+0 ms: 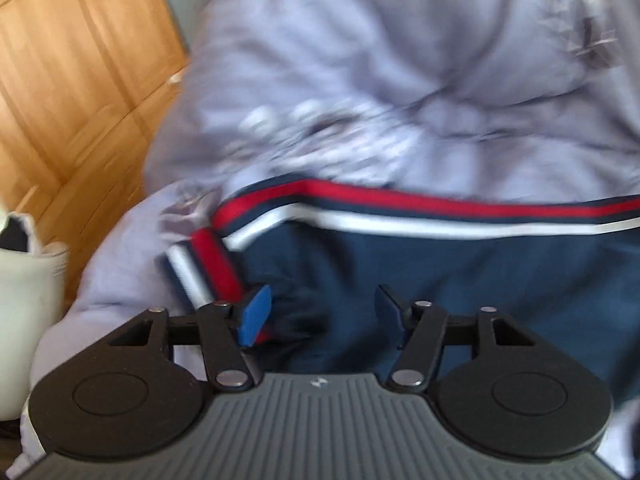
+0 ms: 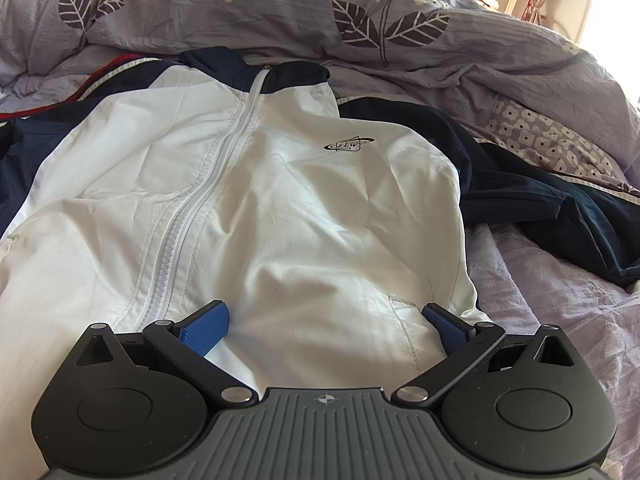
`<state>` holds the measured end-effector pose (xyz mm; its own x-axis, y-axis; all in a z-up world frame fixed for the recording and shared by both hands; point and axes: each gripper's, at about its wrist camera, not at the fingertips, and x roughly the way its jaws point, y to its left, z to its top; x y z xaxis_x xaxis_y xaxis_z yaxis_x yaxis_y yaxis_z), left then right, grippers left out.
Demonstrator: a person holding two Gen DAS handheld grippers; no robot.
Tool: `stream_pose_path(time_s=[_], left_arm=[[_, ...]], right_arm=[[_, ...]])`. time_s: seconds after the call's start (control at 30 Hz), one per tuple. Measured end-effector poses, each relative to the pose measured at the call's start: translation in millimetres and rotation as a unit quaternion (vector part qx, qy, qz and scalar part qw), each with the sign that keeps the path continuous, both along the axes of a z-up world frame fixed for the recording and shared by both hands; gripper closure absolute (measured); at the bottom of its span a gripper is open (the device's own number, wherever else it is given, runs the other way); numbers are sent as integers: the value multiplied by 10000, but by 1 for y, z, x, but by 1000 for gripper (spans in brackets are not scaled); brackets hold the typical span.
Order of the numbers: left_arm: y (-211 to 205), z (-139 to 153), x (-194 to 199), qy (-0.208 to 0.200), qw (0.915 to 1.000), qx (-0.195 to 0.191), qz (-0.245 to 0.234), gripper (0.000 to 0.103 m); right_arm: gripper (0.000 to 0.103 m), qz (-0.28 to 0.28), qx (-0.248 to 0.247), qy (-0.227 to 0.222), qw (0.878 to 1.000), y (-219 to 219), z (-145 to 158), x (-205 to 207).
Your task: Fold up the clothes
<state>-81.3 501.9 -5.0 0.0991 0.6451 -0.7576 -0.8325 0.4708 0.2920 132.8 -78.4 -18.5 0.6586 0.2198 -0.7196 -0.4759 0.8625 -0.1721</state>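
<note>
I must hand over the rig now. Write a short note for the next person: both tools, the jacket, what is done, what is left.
Left tool: open, over the navy sleeve with red and white stripes; no cloth pinched.
Right tool: open wide, over the hem of the jacket; holds nothing.
Jacket: front up, zipped, flat on the lilac duvet; both sleeves spread out to the sides.
Done: laid out.
Left: fold sleeves in, then the body.

Rumpled lilac duvet (image 2: 440,60) with leaf print, wooden door (image 1: 72,80)
</note>
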Motion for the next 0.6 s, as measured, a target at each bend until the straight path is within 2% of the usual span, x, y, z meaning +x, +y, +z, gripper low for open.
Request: stream_pose_path(time_s=[0.07,0.17,0.23,0.27,0.33,0.4,0.5,0.6], left_arm=[[17,-9,-16,279,9995,-2,174,22],[39,-22,-32,566,9967,-326,482,16],[39,-21,-29,522,9955,-346,717,17],[33,-17,-24,519,9954,-270,754,25],[15,-8,-11,522,9968,-115,598,30],[-5,3,-2,542,9977,79,410,30],[-33,24,8,183,9995,207,167,30],[-68,45,25,-292,9990,107,-307,29]], right_arm=[[0,2,14,3,10000,0,0,0],[0,11,23,-5,10000,-1,-1,1],[0,16,8,-15,10000,-1,-1,1],[0,16,2,-20,10000,-1,-1,1],[0,30,-30,-16,10000,-1,1,1],[0,60,-75,-1,10000,0,5,1],[0,203,-40,101,9997,-2,17,0],[0,320,95,215,9992,-5,28,-2]])
